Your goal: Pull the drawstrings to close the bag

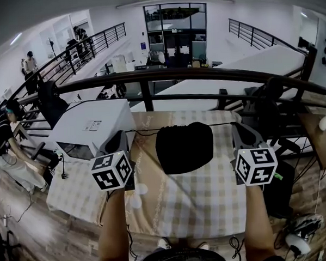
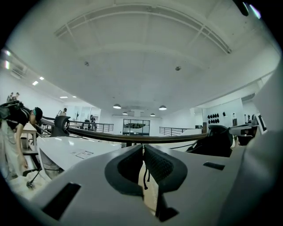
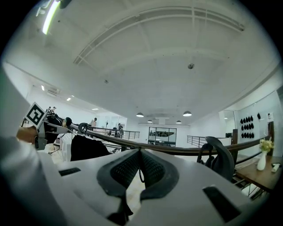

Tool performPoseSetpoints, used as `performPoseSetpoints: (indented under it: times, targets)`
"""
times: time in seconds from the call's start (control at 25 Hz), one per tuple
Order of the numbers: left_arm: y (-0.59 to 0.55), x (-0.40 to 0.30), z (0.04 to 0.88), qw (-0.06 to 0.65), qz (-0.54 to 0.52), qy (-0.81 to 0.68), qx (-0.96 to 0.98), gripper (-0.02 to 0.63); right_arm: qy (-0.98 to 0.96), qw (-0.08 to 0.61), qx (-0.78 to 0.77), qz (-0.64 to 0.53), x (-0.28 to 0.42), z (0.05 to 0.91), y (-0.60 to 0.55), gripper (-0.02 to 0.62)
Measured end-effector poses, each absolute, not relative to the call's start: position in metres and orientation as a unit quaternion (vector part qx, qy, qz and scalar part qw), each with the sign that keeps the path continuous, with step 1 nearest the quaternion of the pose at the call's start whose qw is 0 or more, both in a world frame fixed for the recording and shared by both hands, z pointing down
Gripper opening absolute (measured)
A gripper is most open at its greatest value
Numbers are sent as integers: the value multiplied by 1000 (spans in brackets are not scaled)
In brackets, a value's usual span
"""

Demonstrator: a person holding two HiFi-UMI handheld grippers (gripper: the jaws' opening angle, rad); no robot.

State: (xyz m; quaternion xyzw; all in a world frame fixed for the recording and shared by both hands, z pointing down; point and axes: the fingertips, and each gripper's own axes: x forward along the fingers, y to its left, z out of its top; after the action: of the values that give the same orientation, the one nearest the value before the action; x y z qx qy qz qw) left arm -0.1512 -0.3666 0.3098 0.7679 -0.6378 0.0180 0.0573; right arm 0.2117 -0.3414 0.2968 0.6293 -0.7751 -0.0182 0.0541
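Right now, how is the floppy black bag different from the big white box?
The black cloth bag is dark, soft and rounded; the white box is pale, stiff and straight-edged. The bag lies mid-table with a thin drawstring leading out each side; the box stands at the left with no strings. Both seem to rest on the checked tablecloth.

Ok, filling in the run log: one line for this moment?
left gripper: shut on left cord | right gripper: shut on right cord | bag: between grippers, cords taut
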Motion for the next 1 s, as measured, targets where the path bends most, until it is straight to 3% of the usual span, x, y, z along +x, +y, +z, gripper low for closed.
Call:
performPoseSetpoints:
  times: [1.0]
  targets:
    - [-361,-192,309,63,3,-665,744,34,-773,38,633,-13,214,298,-340,23]
